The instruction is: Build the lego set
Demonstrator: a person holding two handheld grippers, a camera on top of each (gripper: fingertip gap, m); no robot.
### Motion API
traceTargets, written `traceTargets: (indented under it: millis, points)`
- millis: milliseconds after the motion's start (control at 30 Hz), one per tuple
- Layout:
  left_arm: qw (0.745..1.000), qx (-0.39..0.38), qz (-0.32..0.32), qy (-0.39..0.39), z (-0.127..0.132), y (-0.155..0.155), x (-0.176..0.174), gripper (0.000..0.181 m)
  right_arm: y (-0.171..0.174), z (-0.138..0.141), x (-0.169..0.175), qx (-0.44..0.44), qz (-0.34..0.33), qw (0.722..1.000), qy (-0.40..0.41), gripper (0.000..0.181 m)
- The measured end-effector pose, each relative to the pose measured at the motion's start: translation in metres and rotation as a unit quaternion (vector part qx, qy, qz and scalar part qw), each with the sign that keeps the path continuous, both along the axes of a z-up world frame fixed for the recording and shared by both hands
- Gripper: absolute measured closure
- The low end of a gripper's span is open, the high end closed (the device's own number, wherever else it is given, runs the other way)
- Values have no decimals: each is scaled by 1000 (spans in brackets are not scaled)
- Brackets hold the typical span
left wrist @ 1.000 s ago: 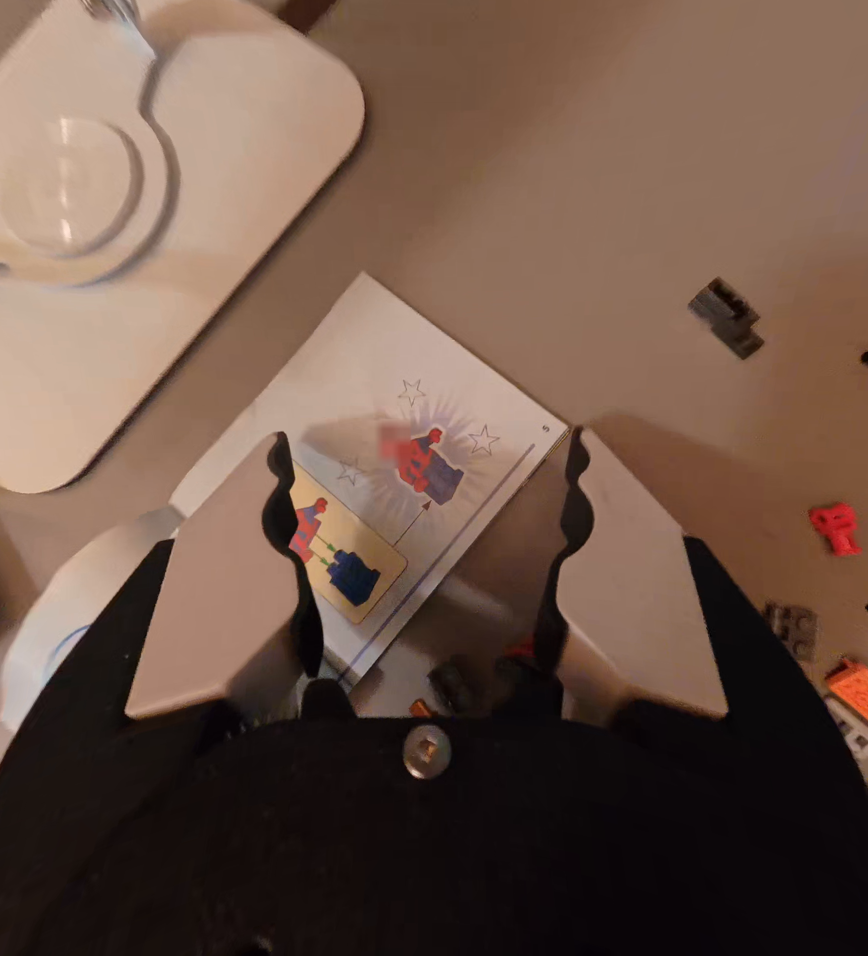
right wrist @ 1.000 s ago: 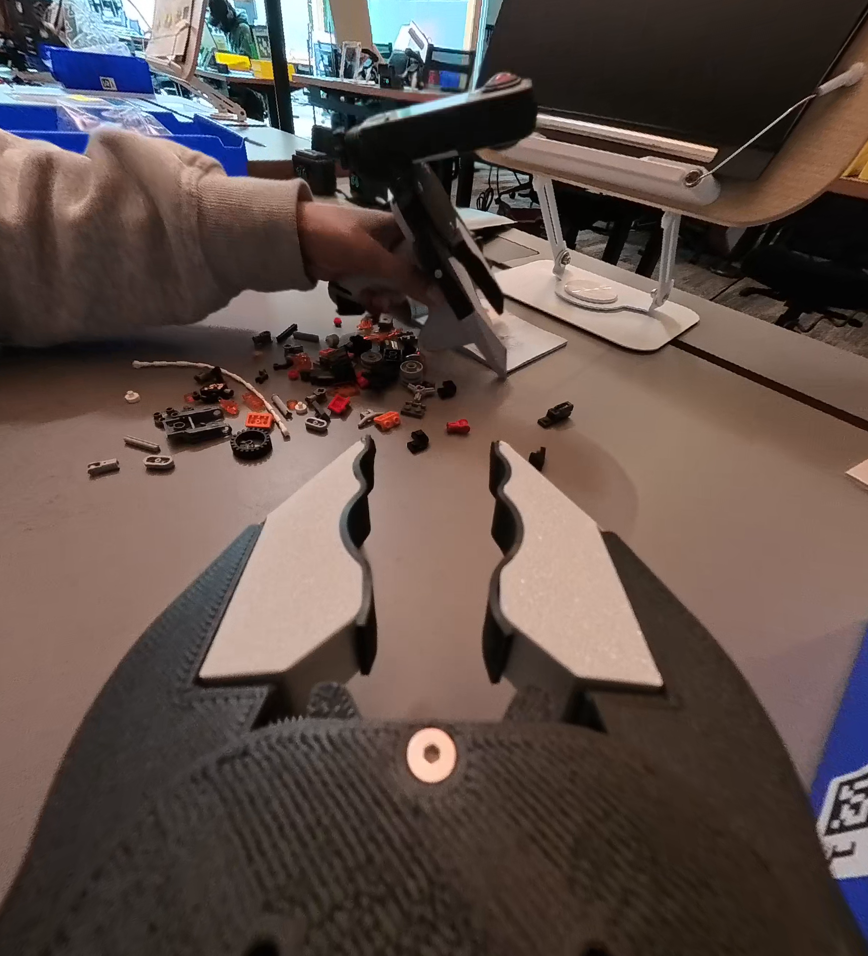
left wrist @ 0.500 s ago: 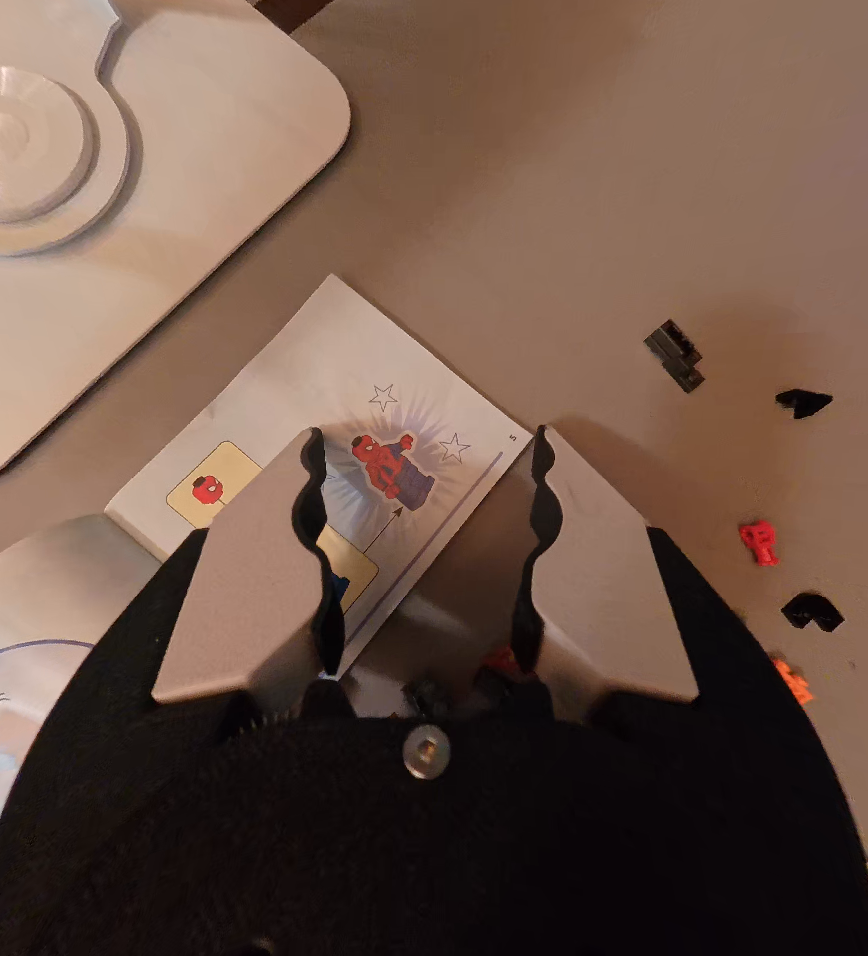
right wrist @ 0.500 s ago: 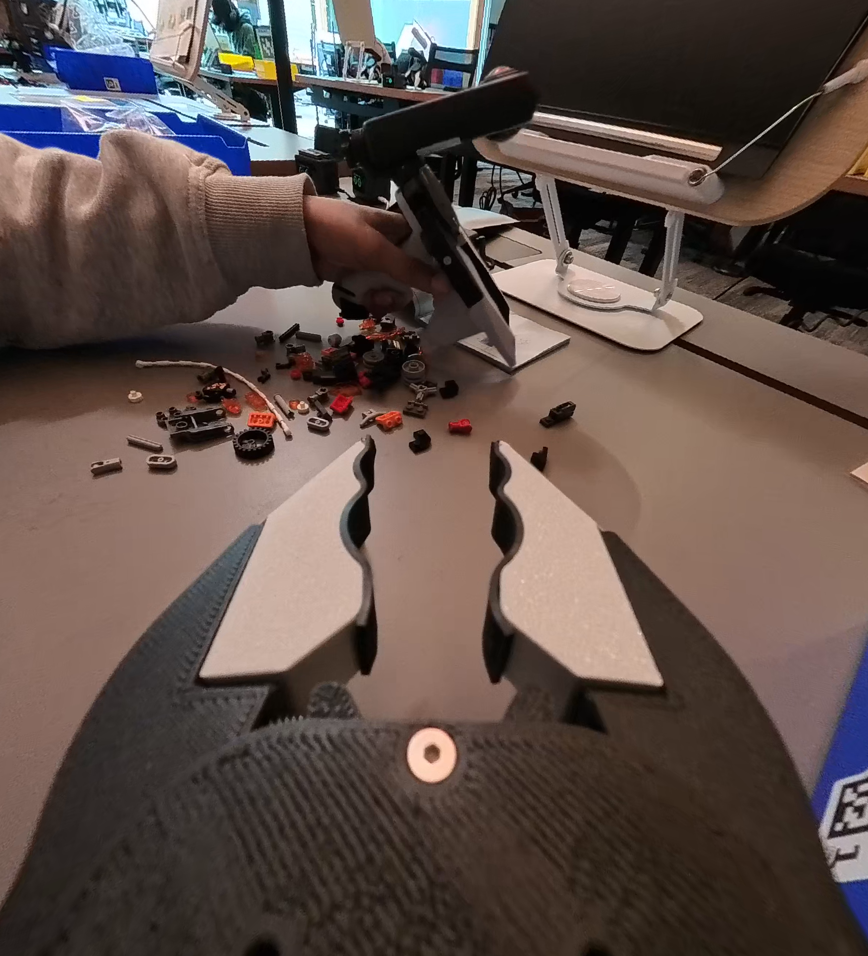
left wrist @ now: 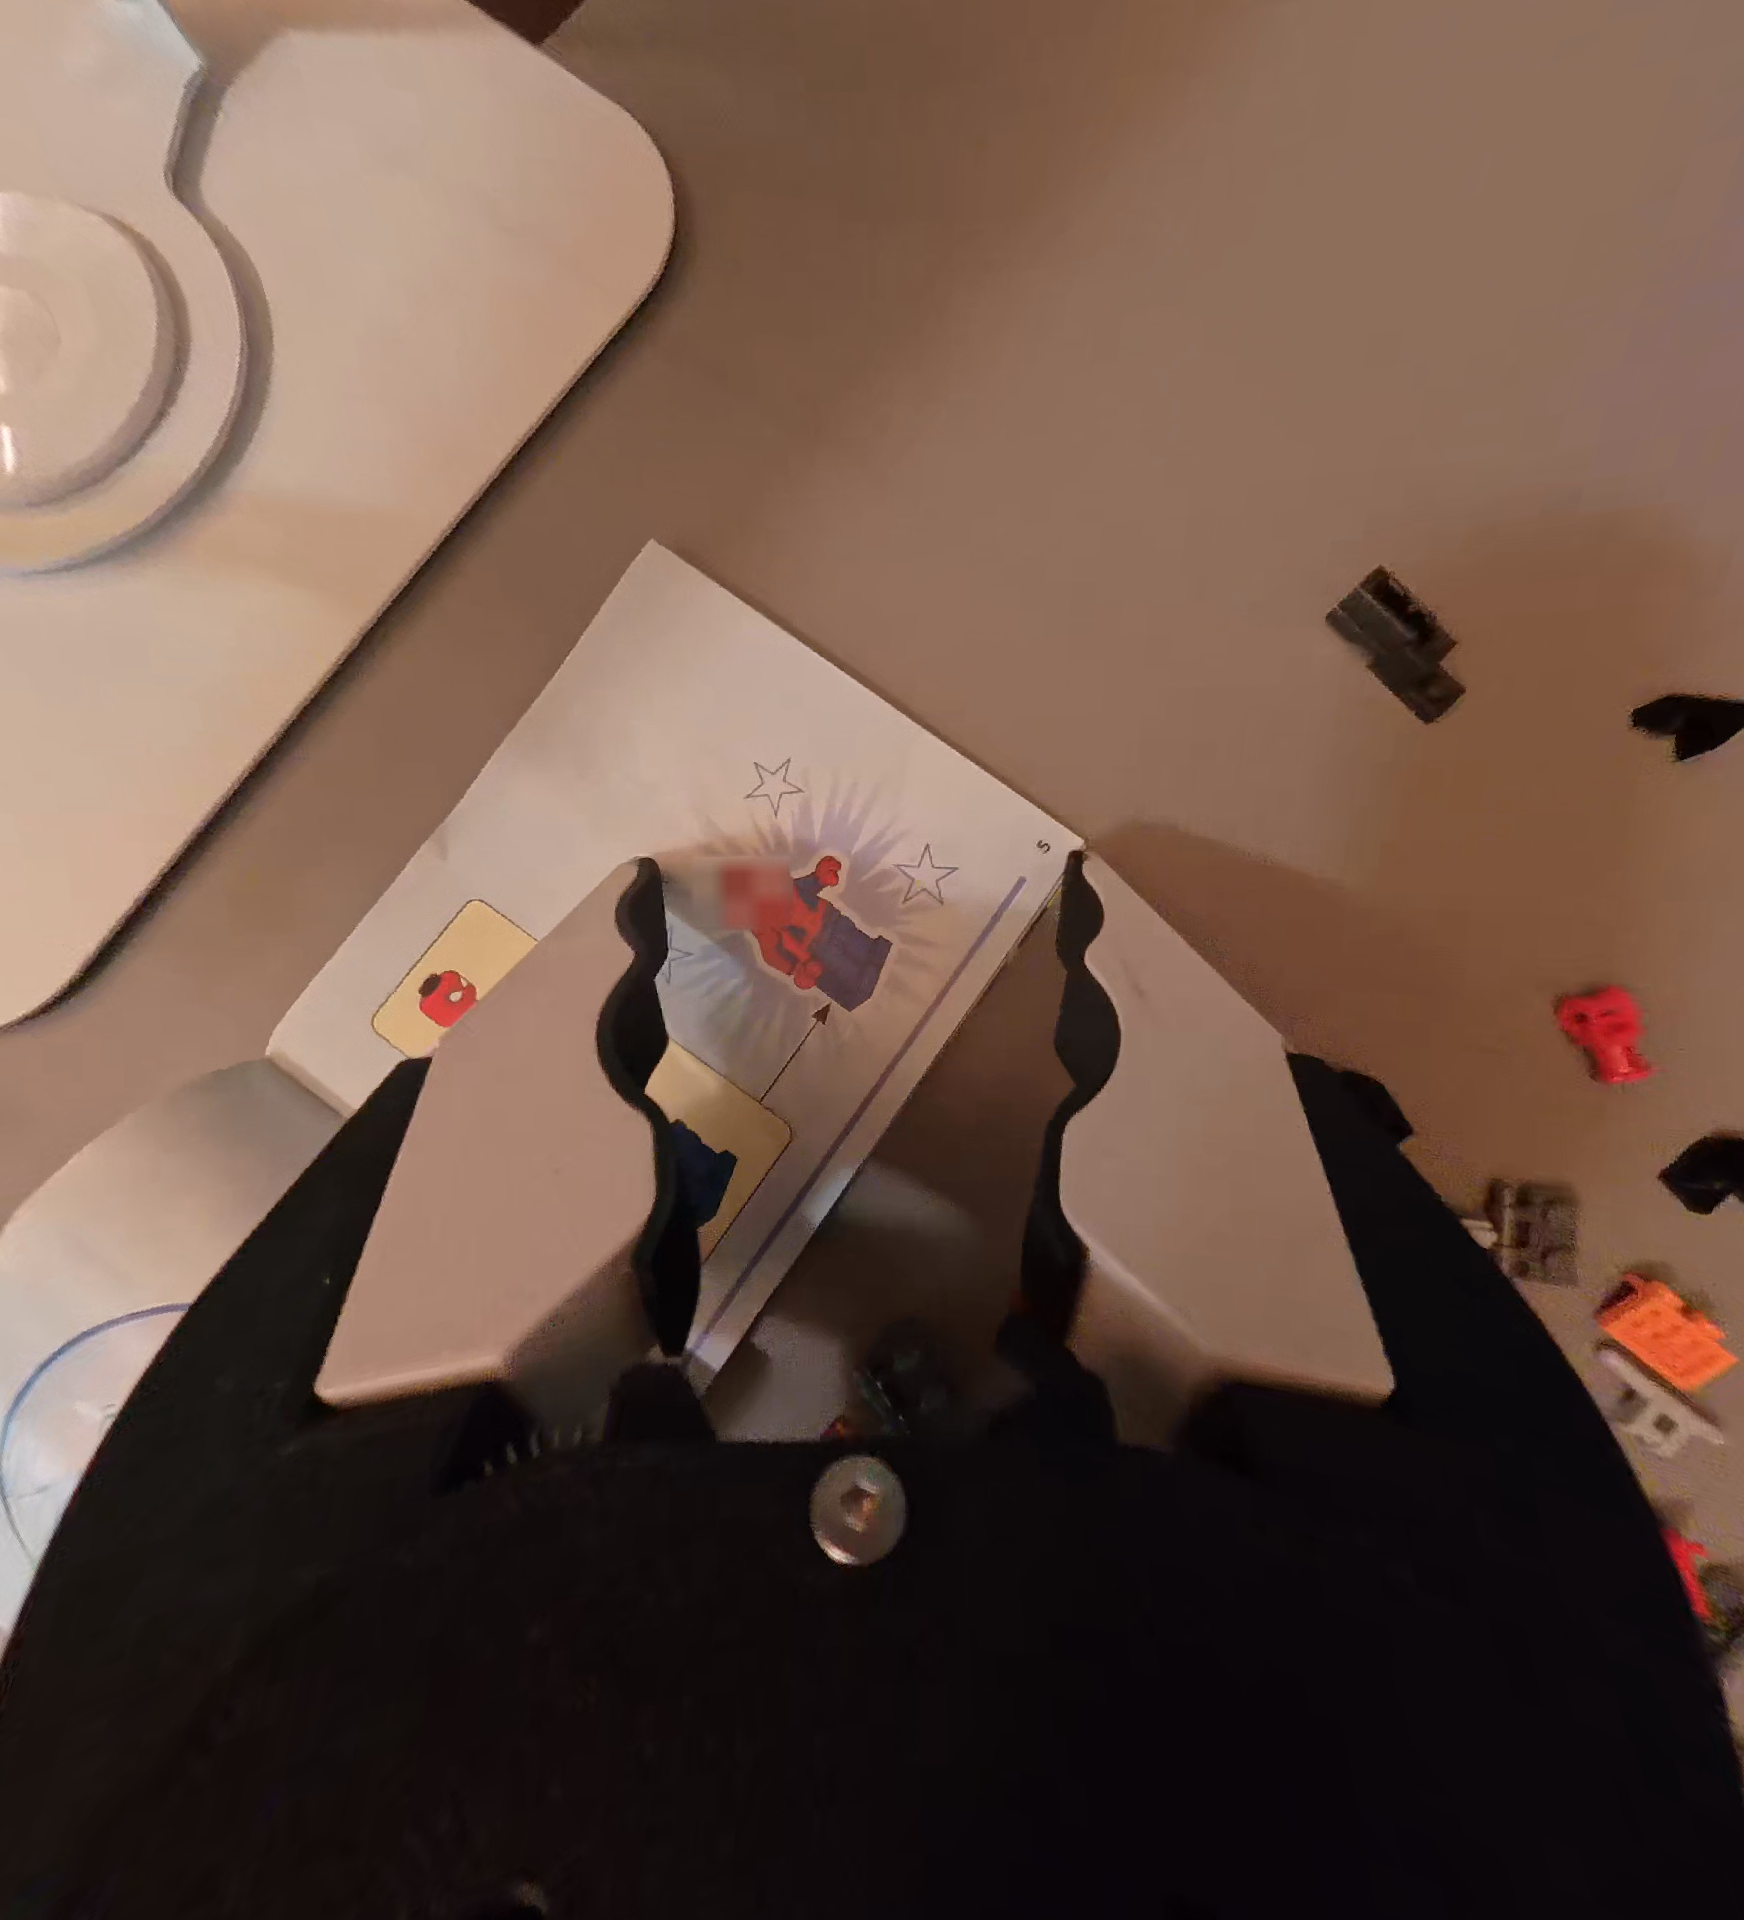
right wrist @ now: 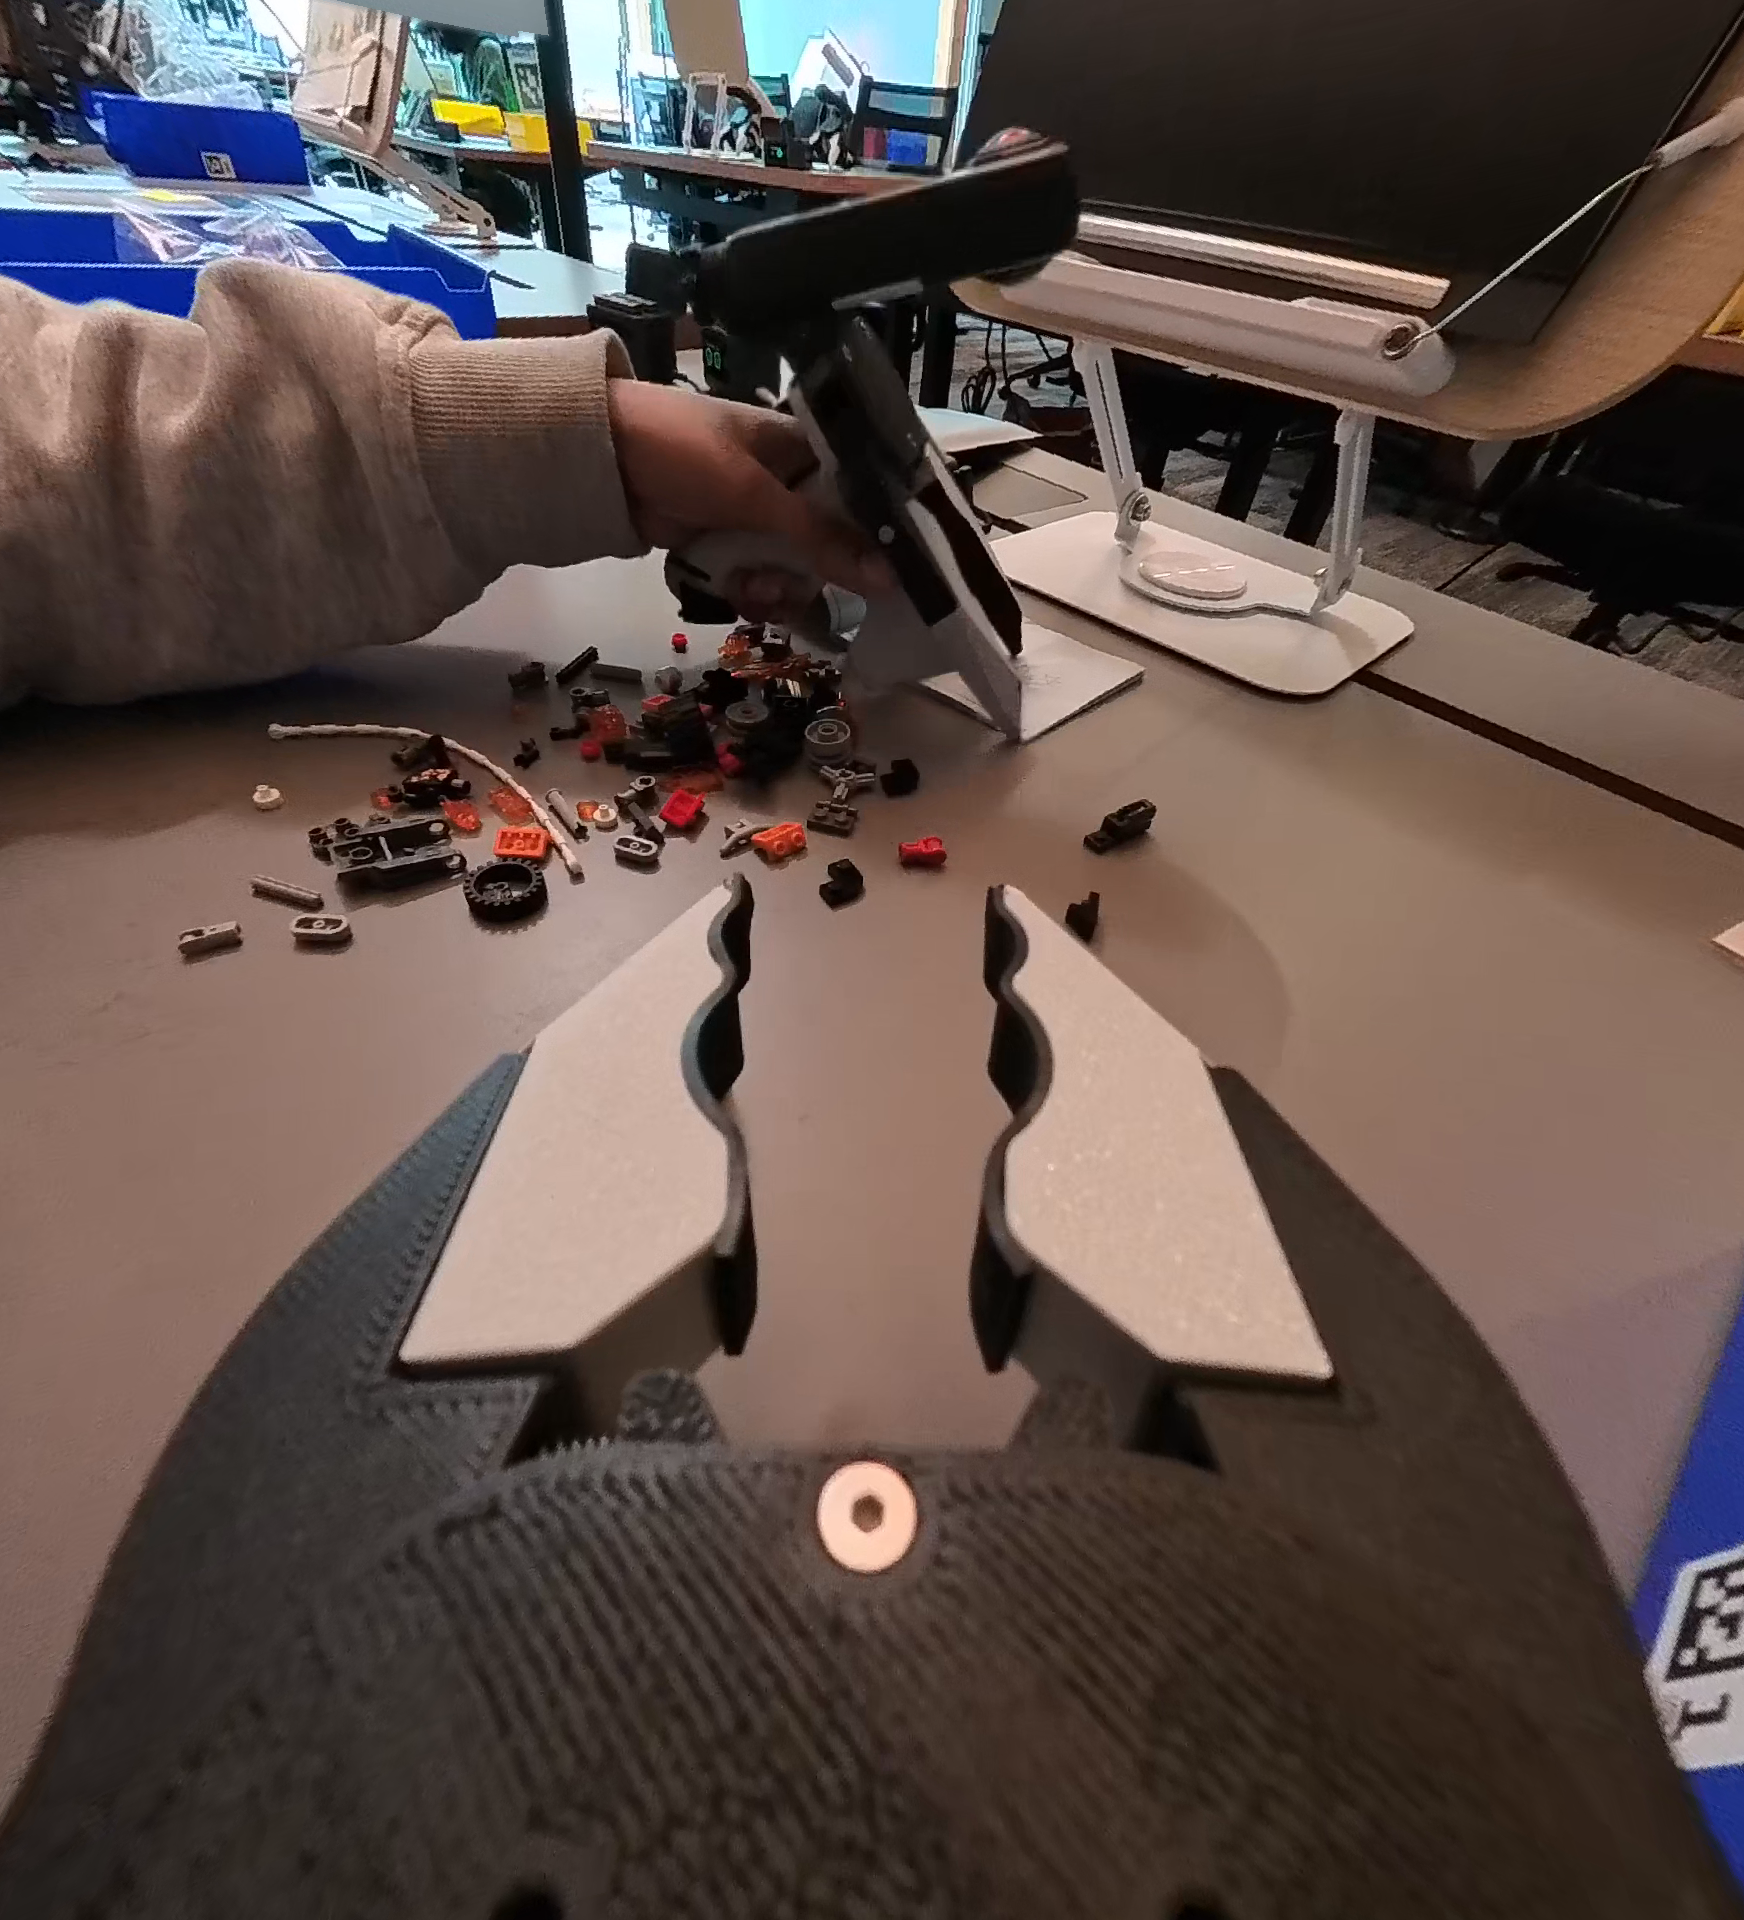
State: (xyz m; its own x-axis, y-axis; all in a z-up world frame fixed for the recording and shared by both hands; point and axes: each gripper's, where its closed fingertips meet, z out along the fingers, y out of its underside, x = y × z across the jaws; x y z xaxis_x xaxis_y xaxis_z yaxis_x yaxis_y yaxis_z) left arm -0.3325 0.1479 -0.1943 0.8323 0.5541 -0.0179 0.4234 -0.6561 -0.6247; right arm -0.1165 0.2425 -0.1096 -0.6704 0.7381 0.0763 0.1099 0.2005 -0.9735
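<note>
The open instruction booklet point(left wrist: 702, 831) lies on the brown table under my left gripper point(left wrist: 852, 883), which is open and empty, its tips at the booklet's right corner. In the right wrist view the left gripper point(right wrist: 1003, 686) points down at the booklet point(right wrist: 1065, 681), held by a hand point(right wrist: 733, 488). A pile of small black, red, orange and grey lego pieces point(right wrist: 702, 738) lies spread left of the booklet. My right gripper point(right wrist: 863, 904) is open and empty, low over bare table in front of the pieces. Loose pieces also show right of the left gripper point(left wrist: 1600, 1034).
A white monitor-stand base point(left wrist: 255, 447) sits beyond the booklet, also in the right wrist view point(right wrist: 1221, 613), with a dark monitor point(right wrist: 1315, 125) above. A blue tagged object point(right wrist: 1741, 1621) lies at the near right. A white cord point(right wrist: 494, 769) and a black tyre point(right wrist: 504, 888) lie among the pieces.
The left gripper shifted slightly over the booklet, closing a little and then opening again. The right gripper has not moved.
</note>
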Motion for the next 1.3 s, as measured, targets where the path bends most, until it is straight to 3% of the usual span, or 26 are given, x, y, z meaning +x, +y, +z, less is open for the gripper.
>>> traceTargets:
  millis: [433, 567, 733, 1300]
  points:
    - [1000, -3, 15, -11, 0, -1, -1, 103, -1, -2, 1, 7, 1, 1000, -1, 137]
    - [1000, 3, 24, -16, 1, -4, -5, 114, -1, -1, 1, 8, 1, 1000, 0, 137]
    - [999, 25, 14, -38, 4, 0, -1, 103, 0, -2, 2, 8, 1, 1000, 0, 137]
    - [998, 34, 17, -51, 5, -2, -4, 111, 0, -3, 2, 10, 0, 1000, -4, 137]
